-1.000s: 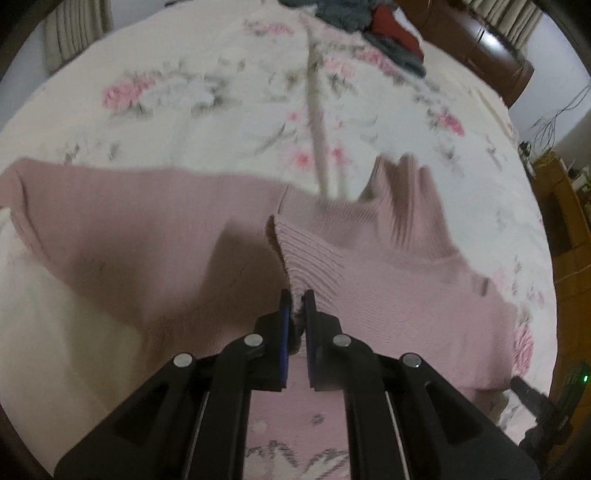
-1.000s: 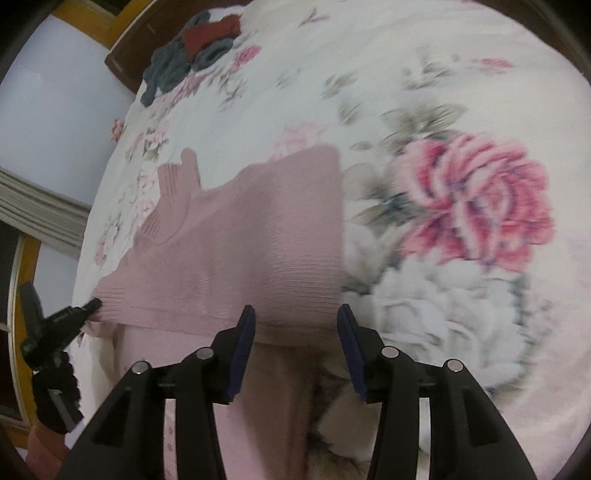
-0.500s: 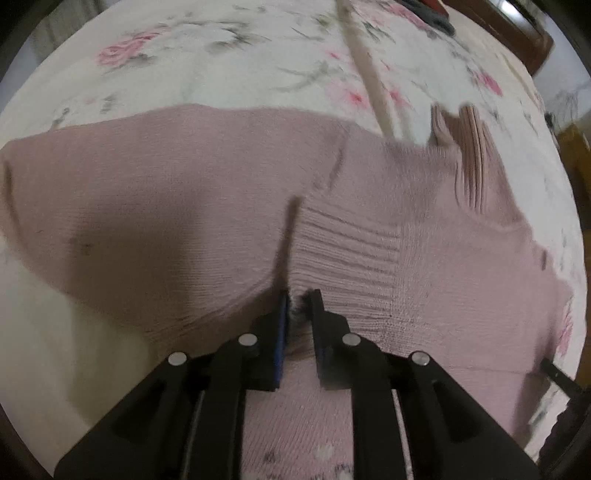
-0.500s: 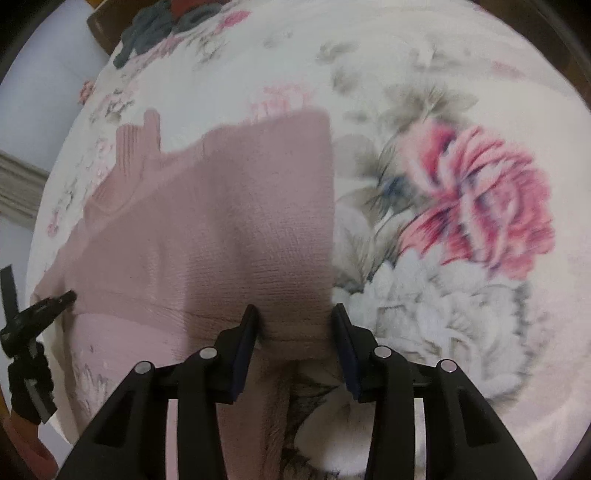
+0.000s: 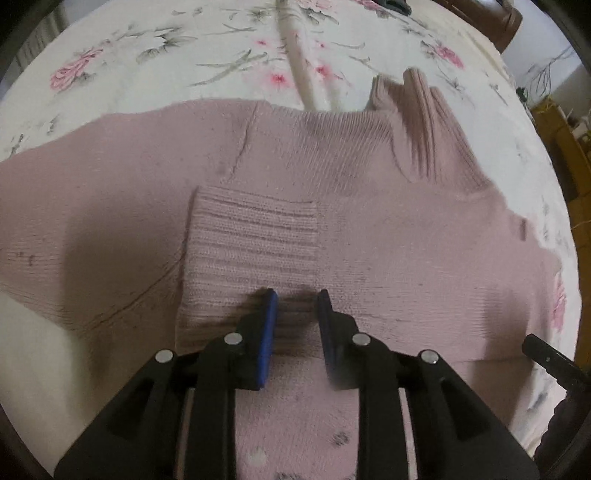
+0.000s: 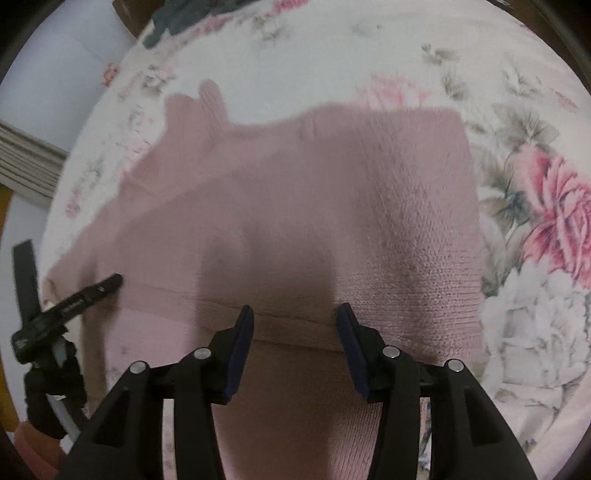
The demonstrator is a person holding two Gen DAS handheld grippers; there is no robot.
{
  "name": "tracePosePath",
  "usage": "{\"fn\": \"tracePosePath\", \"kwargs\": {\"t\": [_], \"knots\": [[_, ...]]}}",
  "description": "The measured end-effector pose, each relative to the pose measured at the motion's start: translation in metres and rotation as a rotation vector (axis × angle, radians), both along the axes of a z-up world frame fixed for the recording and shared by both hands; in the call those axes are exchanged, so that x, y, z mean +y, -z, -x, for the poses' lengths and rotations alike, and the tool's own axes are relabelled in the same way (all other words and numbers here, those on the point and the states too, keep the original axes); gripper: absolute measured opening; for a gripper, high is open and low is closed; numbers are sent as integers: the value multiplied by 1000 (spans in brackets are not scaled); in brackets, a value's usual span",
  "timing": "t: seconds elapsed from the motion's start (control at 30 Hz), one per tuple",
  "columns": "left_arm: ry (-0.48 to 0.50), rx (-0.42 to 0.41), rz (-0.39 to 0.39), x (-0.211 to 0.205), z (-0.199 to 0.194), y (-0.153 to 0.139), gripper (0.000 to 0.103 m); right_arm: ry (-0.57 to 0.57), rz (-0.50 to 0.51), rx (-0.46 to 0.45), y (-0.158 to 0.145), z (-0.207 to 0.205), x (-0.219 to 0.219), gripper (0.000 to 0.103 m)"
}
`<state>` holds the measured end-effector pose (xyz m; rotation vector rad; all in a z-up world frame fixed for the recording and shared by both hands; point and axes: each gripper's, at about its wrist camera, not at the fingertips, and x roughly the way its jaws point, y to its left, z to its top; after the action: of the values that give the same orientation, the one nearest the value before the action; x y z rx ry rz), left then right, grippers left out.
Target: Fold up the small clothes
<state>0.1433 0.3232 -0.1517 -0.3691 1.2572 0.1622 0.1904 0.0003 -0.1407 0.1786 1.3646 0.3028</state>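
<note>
We have a pink knitted sweater (image 5: pixel 369 206) spread flat on the flower-print bed (image 5: pixel 184 48), its ribbed collar (image 5: pixel 424 122) lying toward the far side and a sleeve folded across the body so that the ribbed cuff (image 5: pixel 251 251) rests near the middle. The left tongs (image 5: pixel 294 295) stand open just over the near edge of that cuff, gripping nothing. The right tongs (image 6: pixel 293 312) are open as well, spread over the folded near edge (image 6: pixel 295 332) of the sweater, and empty.

We judge the knit to be light, soft and limp, with some stretch. It will sag and drape from any held point, and it will drag on the bed cover rather than slide cleanly. A thick spot holds best: the ribbed cuff, the hem band or a doubled fold, where the tongs can bite several layers. A pinch on a single thin layer would likely pull the stitches out of shape and leave the layers below behind.

For room, the bed lies bare beyond the collar and to the right of the sweater's side edge (image 6: pixel 474 221), where a large printed rose (image 6: pixel 554 218) shows. A heap of dark clothes (image 6: pixel 177 22) sits well apart at the far end. The wooden bed frame (image 5: pixel 491 18) and furniture at the side stay clear of the work, so we see no obstacle to carrying a fold across.
</note>
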Motion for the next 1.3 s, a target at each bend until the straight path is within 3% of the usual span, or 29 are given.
{"fn": "tracePosePath", "kwargs": {"t": [0.2, 0.27, 0.33, 0.4, 0.5, 0.67, 0.77, 0.97, 1.1, 1.27, 1.3], "knots": [[14, 9, 59, 13, -4, 4, 22, 9, 50, 13, 9, -3, 8, 48], [4, 12, 86, 17, -2, -2, 23, 17, 63, 15, -1, -4, 13, 49], [-34, -12, 100, 33, 12, -17, 32, 15, 8, -17, -20, -2, 23, 49], [-96, -69, 87, 61, 33, -38, 49, -13, -40, -49, -38, 3, 37, 53], [-221, -91, 26, 118, 66, -56, 50, -81, -75, -66, -48, 8, 66, 58], [-428, -51, -84, 224, 110, -66, 52, -145, -84, -28, -33, 7, 108, 59], [-533, -58, -78, 280, 130, -68, 56, -141, -97, -10, -24, 9, 116, 59], [-684, -94, 115, 339, 129, -38, 57, -140, -75, 15, -11, 9, 131, 59], [-778, -200, 231, 359, 136, -28, 64, -133, -51, 19, -7, 7, 132, 59], [-875, -269, 369, 380, 145, -21, 63, -119, -33, 33, 1, 7, 125, 59], [-879, -272, 378, 382, 145, -21, 58, -115, -34, 39, 4, 8, 125, 59]]}}
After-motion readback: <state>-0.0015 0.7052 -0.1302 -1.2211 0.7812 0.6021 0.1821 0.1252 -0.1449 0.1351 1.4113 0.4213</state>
